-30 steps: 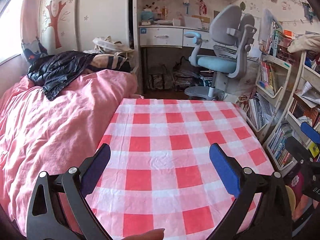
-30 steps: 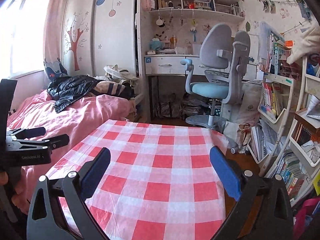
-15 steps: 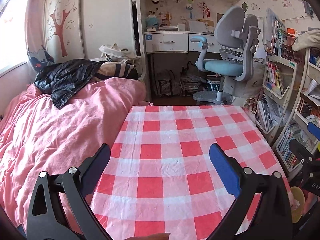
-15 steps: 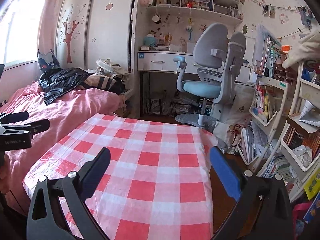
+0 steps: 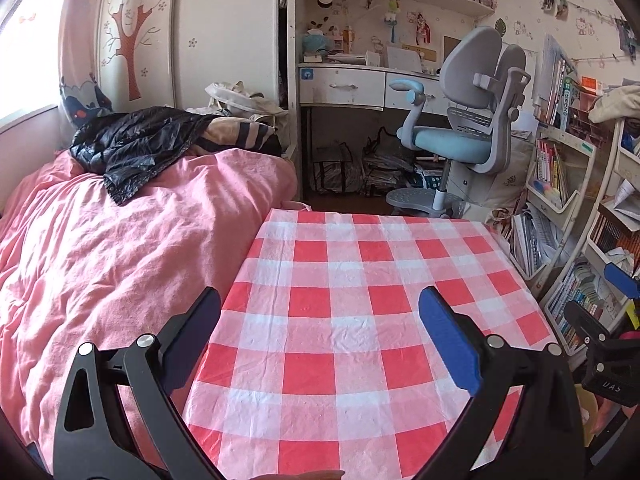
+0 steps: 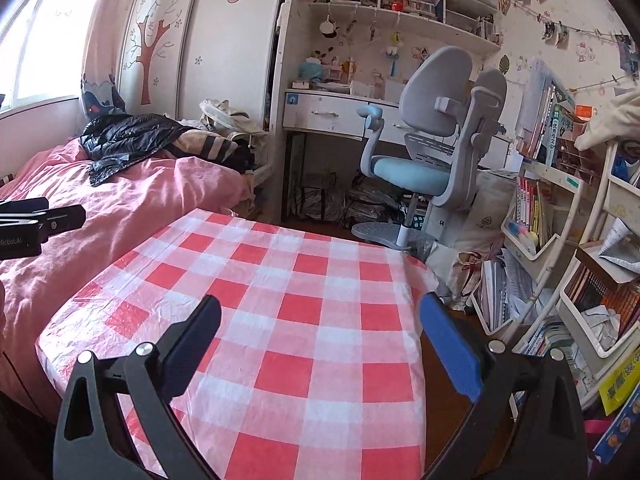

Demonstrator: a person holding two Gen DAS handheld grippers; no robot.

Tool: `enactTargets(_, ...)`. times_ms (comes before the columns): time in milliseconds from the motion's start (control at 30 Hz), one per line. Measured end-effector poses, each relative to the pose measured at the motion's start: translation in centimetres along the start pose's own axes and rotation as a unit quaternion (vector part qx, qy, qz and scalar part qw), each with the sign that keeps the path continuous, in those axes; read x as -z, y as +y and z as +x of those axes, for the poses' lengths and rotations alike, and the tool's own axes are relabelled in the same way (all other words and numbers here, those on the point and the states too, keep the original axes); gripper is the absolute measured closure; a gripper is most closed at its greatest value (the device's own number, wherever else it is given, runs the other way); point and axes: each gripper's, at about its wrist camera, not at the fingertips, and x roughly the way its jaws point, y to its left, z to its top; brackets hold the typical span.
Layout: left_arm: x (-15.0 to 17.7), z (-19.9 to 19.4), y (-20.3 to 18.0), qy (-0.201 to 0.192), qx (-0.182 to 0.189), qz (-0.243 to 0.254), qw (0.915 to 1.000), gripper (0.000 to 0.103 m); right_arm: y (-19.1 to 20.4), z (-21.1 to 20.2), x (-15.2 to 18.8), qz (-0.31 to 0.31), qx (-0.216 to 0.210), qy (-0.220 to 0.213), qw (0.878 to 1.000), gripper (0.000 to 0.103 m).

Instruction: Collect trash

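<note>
Both the left tool [image 5: 320, 332] and right tool [image 6: 320, 332] hover released over the red-and-white checked cloth worktop [image 5: 360, 280]; no trash visible there, so next comes searching the room

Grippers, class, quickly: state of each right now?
Left gripper: open, holding nothing, over the red-and-white checked tablecloth.
Right gripper: open, holding nothing.

Bed [image 5: 120, 248] left of table [image 5: 360, 280], chair [image 5: 460, 136] behind
</note>
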Motion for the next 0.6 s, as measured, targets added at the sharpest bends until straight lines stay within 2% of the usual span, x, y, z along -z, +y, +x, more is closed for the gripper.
enactTargets(133, 0.0, -0.2, 0.8, -0.010, 0.010, -0.020, 0.9997, 0.007, 0.0, 0.1, 0.0, 0.003, 0.001, 0.002, 1.000, 0.008)
enactTargets(300, 0.2, -1.0, 1.4, -0.041, 0.030, -0.049, 0.9975, 0.007, -0.1, 0.1, 0.0, 0.005, 0.000, 0.002, 1.000, 0.008)
enactTargets(367, 0.2, -1.3, 1.2, -0.048, 0.035, -0.045, 0.9972, 0.007, -0.2, 0.1, 0.0, 0.006, 0.000, 0.002, 1.000, 0.008)
enactTargets(467, 0.1, -1.7, 0.5, -0.062, 0.010, -0.017, 0.9979, 0.007, -0.2, 0.1, 0.1, 0.007, -0.001, 0.003, 1.000, 0.008)
enactTargets(600, 0.2, -0.6, 0.0, -0.040, -0.020, 0.009, 0.9989, 0.007, -0.2, 0.1, 0.1, 0.007, -0.001, 0.003, 1.000, 0.008)
